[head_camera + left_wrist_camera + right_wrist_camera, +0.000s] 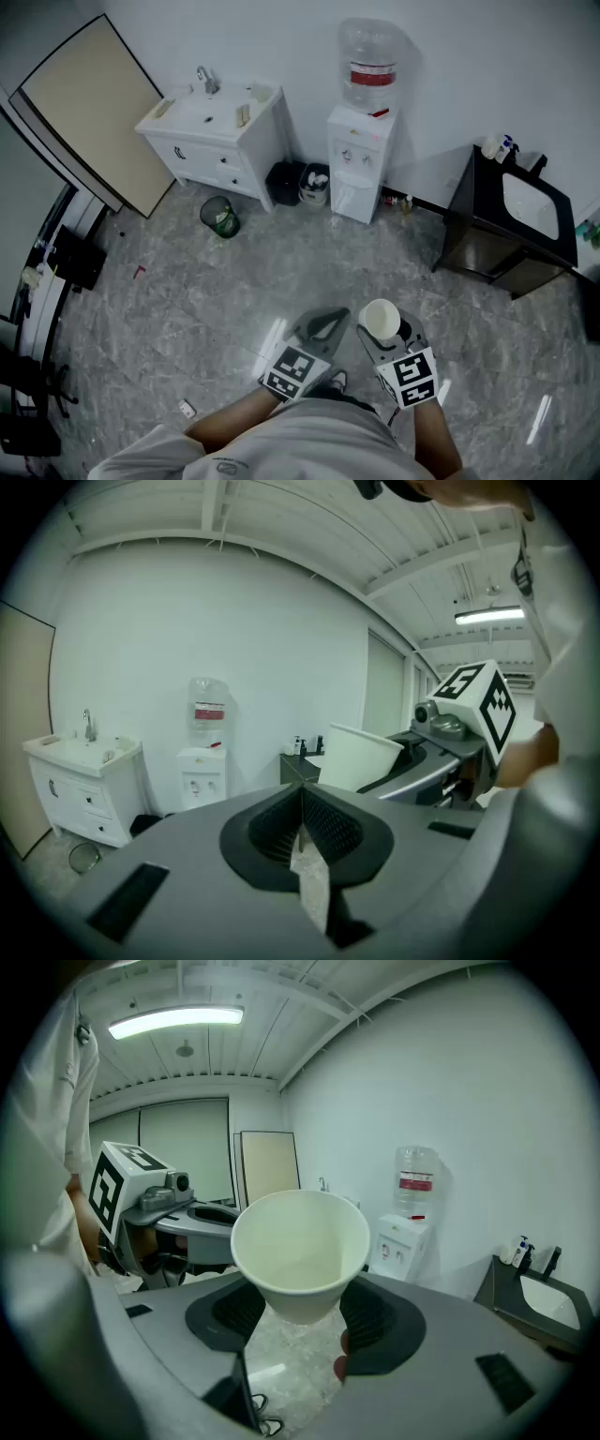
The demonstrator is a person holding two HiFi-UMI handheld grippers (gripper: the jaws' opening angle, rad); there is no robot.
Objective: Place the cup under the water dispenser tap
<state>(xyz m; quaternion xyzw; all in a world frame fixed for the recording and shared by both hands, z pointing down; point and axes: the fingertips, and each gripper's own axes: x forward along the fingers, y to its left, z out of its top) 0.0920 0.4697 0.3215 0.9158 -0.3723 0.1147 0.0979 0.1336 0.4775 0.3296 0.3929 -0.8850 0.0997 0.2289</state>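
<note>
The right gripper (300, 1316) was clamped on the cup (298, 1241), its pads bearing on the lower tapered wall, with the cup upright, mouth up and apparently empty. The left gripper (302, 822) was clenched on nothing and held level just beside it. The cup looked like thin white paper. It was judged very light, easily crushed by a hard squeeze, and liable to slip upward out of the jaws because of its taper. A hold low on the wall, as found, suits it, since the base stiffens it there, and the rolled rim should be left alone. The cup was well apart from the water dispenser (361, 159), which stood against the far wall with its taps (353, 156) in a shallow recess under the bottle (369, 66). The floor (187, 281) between was open, so the approach was judged unobstructed. Room narrowed only at the dispenser. A small black bin (284, 183) and a white washstand (216, 131) stood on one side, a dark cabinet (506, 225) on the other. The recess's upper edge was judged the one close clearance for the cup's rim.
</note>
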